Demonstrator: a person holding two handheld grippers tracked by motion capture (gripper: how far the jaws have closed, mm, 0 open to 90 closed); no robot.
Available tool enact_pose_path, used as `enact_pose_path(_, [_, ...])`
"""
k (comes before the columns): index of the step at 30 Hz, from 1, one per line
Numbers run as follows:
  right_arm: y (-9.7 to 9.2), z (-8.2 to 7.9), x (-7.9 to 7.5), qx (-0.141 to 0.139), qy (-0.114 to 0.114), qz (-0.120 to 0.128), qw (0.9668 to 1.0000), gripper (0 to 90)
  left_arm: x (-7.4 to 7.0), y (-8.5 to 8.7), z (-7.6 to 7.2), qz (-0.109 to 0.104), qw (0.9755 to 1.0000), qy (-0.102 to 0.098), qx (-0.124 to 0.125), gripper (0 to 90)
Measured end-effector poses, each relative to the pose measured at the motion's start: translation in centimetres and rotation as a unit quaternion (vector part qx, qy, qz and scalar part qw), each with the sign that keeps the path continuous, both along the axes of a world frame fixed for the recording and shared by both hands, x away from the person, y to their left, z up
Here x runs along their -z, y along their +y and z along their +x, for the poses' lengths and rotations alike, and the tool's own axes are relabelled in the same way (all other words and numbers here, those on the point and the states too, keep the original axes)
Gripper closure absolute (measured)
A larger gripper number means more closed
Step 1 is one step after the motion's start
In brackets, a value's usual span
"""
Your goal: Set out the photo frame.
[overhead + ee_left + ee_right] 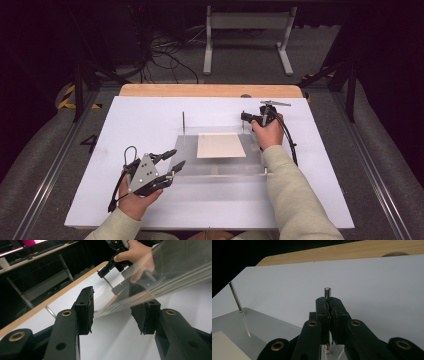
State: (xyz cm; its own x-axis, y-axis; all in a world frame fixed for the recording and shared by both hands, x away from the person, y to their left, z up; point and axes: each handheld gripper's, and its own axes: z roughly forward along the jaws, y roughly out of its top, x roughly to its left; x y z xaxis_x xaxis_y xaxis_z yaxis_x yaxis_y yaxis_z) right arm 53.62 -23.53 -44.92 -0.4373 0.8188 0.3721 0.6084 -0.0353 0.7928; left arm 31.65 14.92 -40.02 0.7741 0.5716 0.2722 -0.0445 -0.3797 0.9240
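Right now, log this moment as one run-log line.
right gripper: shut on rear metal post | left gripper: open at clear acrylic plate near corner | paper sheet: on plate

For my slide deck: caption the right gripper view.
Right claw shut on an upright metal post at the clear plate's corner.

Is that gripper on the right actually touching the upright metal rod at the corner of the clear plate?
Touching. In the right gripper view, the right gripper has its jaws pressed shut around the metal rod, whose tip pokes out just above the pads.
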Motion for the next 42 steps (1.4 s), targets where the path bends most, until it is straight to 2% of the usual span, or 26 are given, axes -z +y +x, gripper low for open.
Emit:
enact_pose_path(6, [0.0,0.0,0.0,-0.001,-0.002,-0.001,1.0000,85.6,-0.5,-0.5,0.0,0.026,0.9996,-0.009,-0.009,57.5])
enact_pose_path(9, [0.0,-0.1,-0.2,-0.005,-0.004,-0.010,0.9999,85.2,-0.5,-0.6,0.0,0.035,0.9993,-0.003,-0.009,57.6])
enact_pose_path(11, [-0.2,-0.3,-0.6,-0.008,-0.006,-0.026,0.9996,84.6,-0.4,-0.8,0.1,0.039,0.9992,0.002,-0.003,57.6])
enact_pose_path(13, [-0.7,-0.7,-0.9,-0.008,-0.009,-0.026,0.9996,82.7,-0.4,-1.1,0.1,0.041,0.9991,0.003,-0.003,57.6])
enact_pose_path(15, [-1.5,-1.2,-1.2,-0.007,-0.018,-0.002,0.9998,77.7,-0.6,-1.2,0.2,0.040,0.9992,0.002,-0.004,57.9])
enact_pose_path(17, [-2.6,-2.2,-1.8,-0.003,-0.034,0.012,0.9993,68.5,-0.8,-1.2,0.3,0.038,0.9993,0.003,-0.007,57.8])
enact_pose_path(20, [-3.7,-4.1,-2.7,-0.008,-0.059,0.004,0.9982,63.8,-1.1,-1.5,0.4,0.034,0.9994,0.000,-0.010,58.0])
enact_pose_path(22, [-4.5,-5.9,-3.4,-0.024,-0.085,-0.019,0.9959,62.3,-1.3,-1.6,0.5,0.034,0.9994,0.000,-0.010,58.0])
enact_pose_path(26, [-5.5,-9.1,-4.6,-0.048,-0.123,-0.045,0.9902,60.5,-1.6,-1.7,0.7,0.026,0.9995,0.002,-0.016,57.9])
enact_pose_path(27, [-5.7,-9.9,-4.9,-0.053,-0.133,-0.046,0.9886,60.5,-1.6,-1.7,0.7,0.025,0.9995,0.001,-0.016,57.9])
enact_pose_path(31, [-6.7,-13.1,-6.4,-0.065,-0.172,-0.021,0.9828,59.9,-1.9,-1.7,0.9,0.022,0.9996,0.005,-0.019,57.6])
enact_pose_path(35, [-7.3,-15.6,-7.4,-0.078,-0.187,-0.025,0.9789,57.9,-2.3,-1.7,1.2,0.015,0.9995,0.016,-0.022,56.6])
enact_pose_path(40, [-7.1,-18.1,-8.8,-0.126,-0.204,-0.052,0.9695,54.2,-2.6,-1.8,1.5,0.010,0.9995,0.017,-0.026,56.2])
enact_pose_path(42, [-7.1,-18.7,-9.1,-0.137,-0.207,-0.053,0.9673,54.2,-2.7,-1.8,1.5,0.009,0.9993,0.021,-0.029,56.0])
